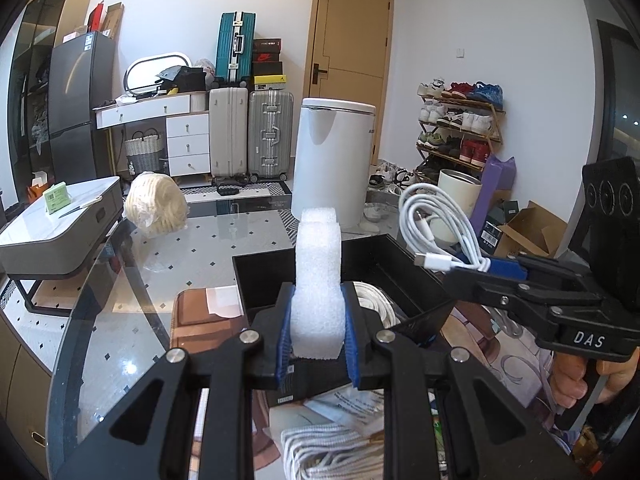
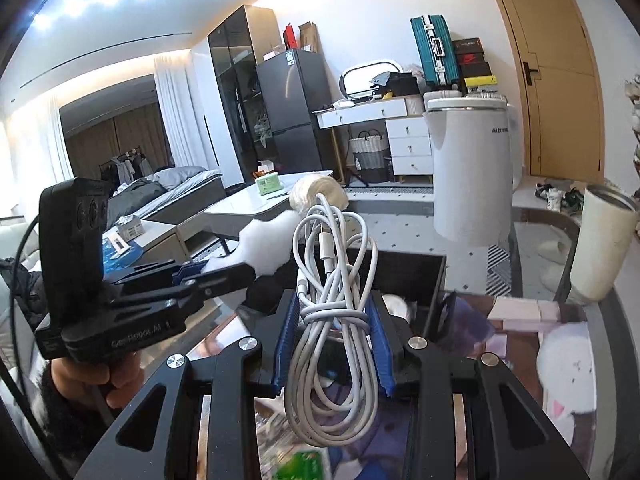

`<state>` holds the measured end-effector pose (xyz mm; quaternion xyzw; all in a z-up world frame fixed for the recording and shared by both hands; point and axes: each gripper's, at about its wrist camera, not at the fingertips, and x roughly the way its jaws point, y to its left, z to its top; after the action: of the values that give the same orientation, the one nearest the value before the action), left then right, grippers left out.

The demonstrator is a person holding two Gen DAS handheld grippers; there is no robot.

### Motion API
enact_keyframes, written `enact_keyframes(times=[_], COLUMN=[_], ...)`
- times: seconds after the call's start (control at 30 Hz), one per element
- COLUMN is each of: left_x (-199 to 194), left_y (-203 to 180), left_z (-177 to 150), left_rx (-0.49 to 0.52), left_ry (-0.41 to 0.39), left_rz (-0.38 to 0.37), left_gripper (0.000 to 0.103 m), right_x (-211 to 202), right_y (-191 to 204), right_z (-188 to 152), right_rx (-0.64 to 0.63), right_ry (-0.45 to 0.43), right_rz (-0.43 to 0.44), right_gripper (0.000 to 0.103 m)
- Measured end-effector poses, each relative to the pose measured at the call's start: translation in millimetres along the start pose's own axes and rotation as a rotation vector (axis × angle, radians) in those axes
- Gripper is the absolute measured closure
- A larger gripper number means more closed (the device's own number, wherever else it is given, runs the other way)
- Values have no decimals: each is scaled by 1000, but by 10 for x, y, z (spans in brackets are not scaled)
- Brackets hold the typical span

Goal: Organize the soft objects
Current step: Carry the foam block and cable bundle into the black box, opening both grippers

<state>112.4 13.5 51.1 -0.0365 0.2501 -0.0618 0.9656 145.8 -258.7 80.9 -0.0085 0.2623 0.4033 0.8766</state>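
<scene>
Carrying foam clamped in our left gripper and cable clamped in our right gripper, we risk loose loops snagging the black bin.

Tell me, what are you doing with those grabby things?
A person is tidying soft things on a glass table, with a grabber in each hand. The left gripper has its fingers shut on a white foam piece. The right gripper is shut on a coiled white cable. Both are held up over a black box that already has some white rope in it. A cream yarn bundle sits farther back on the table.
</scene>
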Motion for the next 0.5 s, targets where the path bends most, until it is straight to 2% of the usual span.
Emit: enact_keyframes(times=[0.5], left_x=[278], left_y=[110], left_z=[61], left_rx=[-4], left_ry=[25], left_rz=[5], left_gripper=[83], right_x=[520], right_y=[-109], right_z=[208], right_rx=[-106], right_ry=[51], right_rz=[-52], right_gripper=[69])
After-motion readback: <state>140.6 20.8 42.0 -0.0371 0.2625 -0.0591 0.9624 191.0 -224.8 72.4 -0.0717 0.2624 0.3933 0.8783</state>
